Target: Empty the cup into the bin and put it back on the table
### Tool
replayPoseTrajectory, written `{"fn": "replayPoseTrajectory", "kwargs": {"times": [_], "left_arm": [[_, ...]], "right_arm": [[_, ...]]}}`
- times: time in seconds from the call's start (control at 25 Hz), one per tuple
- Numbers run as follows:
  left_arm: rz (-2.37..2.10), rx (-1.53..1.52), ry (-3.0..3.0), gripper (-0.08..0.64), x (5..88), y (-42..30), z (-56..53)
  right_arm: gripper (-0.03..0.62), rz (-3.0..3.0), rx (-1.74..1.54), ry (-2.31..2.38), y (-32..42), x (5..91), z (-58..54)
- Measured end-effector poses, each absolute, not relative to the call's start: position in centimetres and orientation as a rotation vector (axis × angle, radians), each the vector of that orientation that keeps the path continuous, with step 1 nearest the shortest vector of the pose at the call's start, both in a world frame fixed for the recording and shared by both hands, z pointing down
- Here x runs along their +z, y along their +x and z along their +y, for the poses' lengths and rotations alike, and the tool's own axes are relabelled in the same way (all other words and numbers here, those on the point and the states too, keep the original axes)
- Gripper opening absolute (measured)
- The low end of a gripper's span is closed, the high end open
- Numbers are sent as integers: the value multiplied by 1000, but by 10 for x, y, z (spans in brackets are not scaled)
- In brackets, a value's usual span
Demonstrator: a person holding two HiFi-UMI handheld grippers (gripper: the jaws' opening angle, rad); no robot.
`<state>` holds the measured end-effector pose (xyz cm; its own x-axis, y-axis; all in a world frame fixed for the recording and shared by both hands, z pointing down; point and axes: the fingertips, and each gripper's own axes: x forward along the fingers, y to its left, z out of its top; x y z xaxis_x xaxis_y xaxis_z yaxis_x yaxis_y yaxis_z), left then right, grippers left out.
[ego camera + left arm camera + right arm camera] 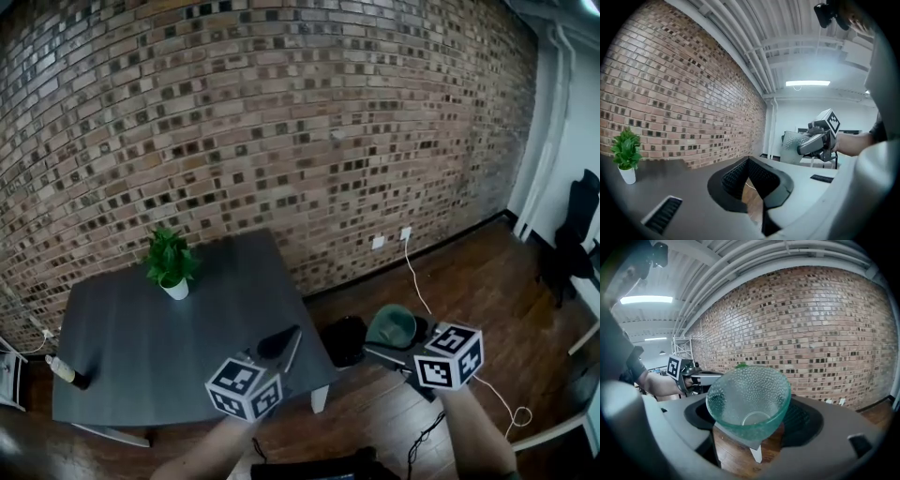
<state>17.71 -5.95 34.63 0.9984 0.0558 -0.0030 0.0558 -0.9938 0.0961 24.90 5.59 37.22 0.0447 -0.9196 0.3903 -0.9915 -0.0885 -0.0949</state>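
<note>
Your right gripper (751, 423) clamped on green cup (749, 399), right of table (141, 328); your left gripper (749, 183) pinched together, empty.

Brick wall (281, 122) runs behind the bench (141, 342). On the bench, the potted plant (171, 265) sits towards its far edge. What appears to be a bottle (67, 372) lies at its near left corner. The left hand-held gripper (278, 343) is over the bench's near right corner. The bin (344, 339) is on the floor just right of the bench. The cup (394, 323), between the jaws of the right hand-held gripper (750, 420), is further right, beyond the bin.
</note>
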Motion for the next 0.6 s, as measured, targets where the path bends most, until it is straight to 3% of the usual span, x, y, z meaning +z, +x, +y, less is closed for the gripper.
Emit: {"fn": "replayPoseTrajectory", "kwargs": {"times": [0.6], "left_arm": [[-6,-14,3008,3,352,289,22]], "right_arm": [[400,-1999,525,2051,370,375,147]]}}
